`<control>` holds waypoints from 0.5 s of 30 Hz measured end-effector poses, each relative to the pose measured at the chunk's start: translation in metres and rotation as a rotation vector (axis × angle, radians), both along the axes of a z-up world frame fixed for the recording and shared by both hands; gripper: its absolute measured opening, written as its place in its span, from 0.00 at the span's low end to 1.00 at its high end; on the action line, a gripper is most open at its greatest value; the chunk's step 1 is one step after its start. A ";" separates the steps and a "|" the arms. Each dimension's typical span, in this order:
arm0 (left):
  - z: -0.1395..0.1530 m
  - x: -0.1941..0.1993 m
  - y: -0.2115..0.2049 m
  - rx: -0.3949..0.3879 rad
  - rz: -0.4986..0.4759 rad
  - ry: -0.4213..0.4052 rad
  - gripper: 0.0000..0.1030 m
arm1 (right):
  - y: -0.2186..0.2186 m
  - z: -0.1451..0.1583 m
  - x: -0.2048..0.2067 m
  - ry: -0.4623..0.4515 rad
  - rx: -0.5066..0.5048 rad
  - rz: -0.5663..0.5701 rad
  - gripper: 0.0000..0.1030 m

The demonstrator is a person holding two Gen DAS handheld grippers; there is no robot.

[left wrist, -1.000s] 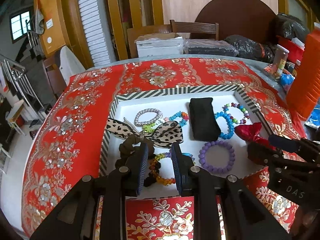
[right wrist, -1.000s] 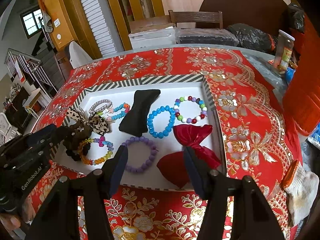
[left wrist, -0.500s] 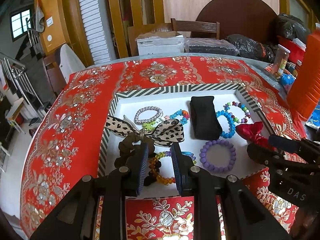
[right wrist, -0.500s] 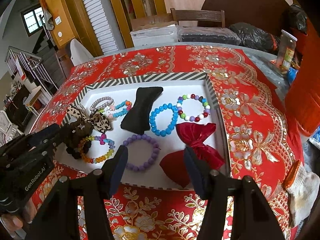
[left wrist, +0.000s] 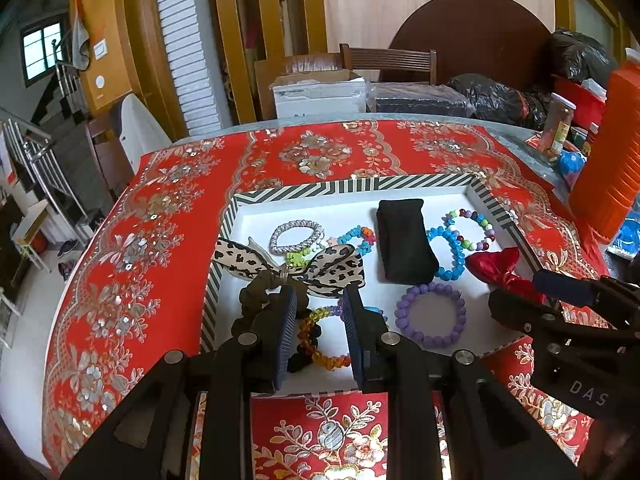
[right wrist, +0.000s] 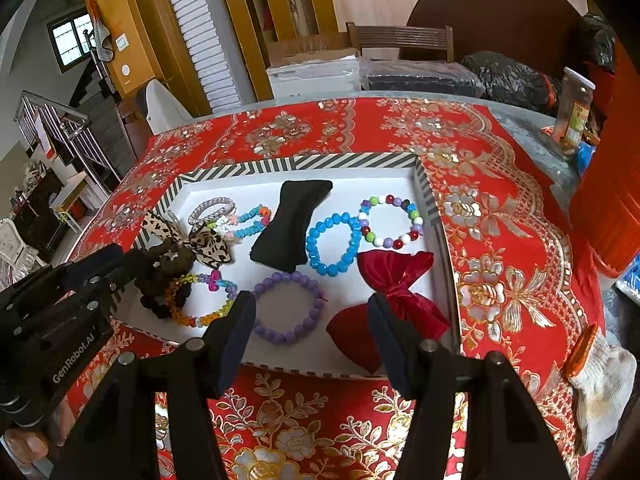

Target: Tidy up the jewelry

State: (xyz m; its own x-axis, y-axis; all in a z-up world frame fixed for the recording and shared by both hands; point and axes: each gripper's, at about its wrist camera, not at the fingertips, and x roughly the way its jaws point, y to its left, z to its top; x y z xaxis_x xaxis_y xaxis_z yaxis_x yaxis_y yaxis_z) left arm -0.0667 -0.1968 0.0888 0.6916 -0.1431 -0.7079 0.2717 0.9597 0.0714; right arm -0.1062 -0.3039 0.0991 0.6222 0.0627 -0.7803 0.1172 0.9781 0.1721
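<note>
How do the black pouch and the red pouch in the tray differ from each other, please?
The black pouch is matte and plain; the red pouch is shiny, velvety fabric. The black pouch lies flat and untied, only slightly pinched at the middle; the red pouch is gathered tight at a neck, flaring like a bow. The black pouch lies mid-tray between bracelets; the red pouch lies at the tray's near right corner, by the right gripper. Both are soft fabric pouches lying in the tray.
</note>
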 end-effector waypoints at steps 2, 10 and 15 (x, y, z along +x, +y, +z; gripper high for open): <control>0.000 0.000 0.000 0.001 -0.001 -0.001 0.16 | 0.000 0.000 0.000 0.001 0.002 0.000 0.59; 0.002 -0.006 -0.003 0.001 -0.012 -0.002 0.16 | 0.001 0.000 -0.001 0.003 0.003 0.005 0.59; 0.002 -0.007 -0.006 -0.001 -0.020 -0.002 0.16 | 0.001 0.000 -0.002 0.001 0.007 0.002 0.59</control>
